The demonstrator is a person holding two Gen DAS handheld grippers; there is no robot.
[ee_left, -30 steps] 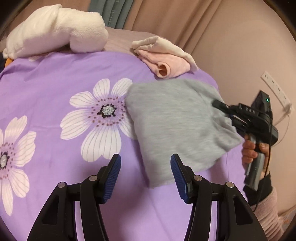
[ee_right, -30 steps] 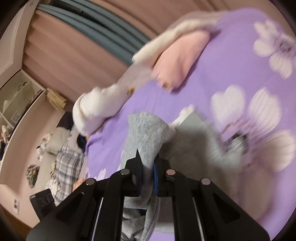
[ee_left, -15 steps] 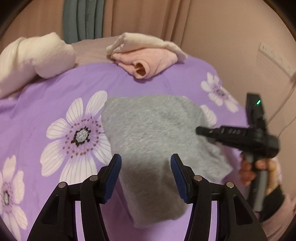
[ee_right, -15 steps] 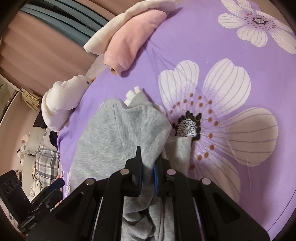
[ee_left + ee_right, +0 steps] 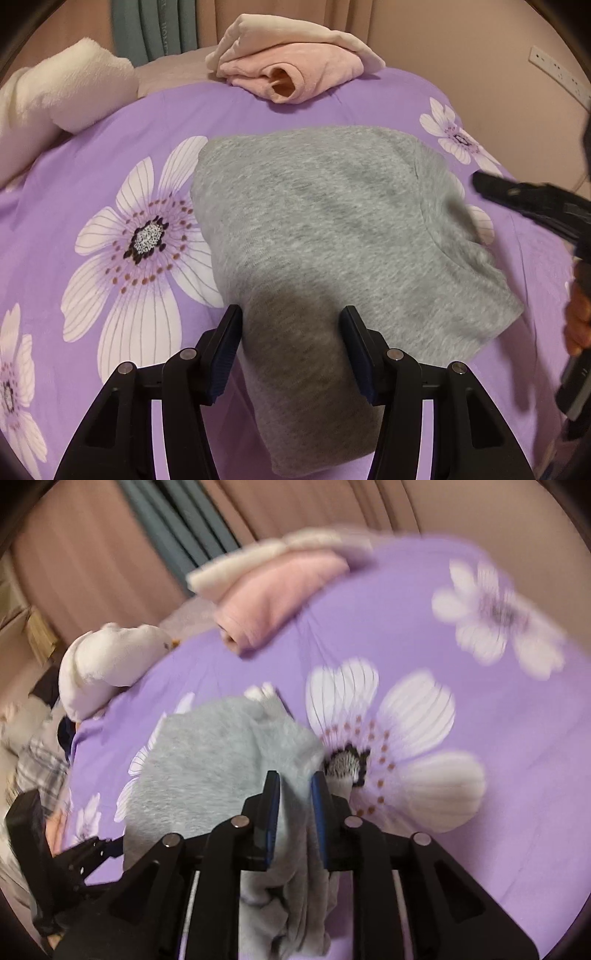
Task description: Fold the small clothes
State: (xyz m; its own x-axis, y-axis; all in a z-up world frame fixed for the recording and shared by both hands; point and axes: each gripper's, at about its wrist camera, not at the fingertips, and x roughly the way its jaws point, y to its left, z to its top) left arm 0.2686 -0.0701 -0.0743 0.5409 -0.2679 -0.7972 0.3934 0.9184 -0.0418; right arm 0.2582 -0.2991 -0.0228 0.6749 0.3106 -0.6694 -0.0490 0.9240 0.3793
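- The grey garment [image 5: 332, 229] lay folded on the purple flowered bed cover [image 5: 110, 147], in the middle of the bed.
- The left tongs [image 5: 291, 350] stood spread, with the near end of the grey garment between the two fingers (the pads did not press on it).
- The right tongs [image 5: 294, 812] had just been opening; a bunched fold of the garment was between the blue pads [image 5: 272, 812], which looked loose on it.
- A folded pink garment [image 5: 295, 77] with a cream piece [image 5: 288, 33] on top sat at the far edge of the bed.
- A white plush thing [image 5: 55, 96] lay at the far left.
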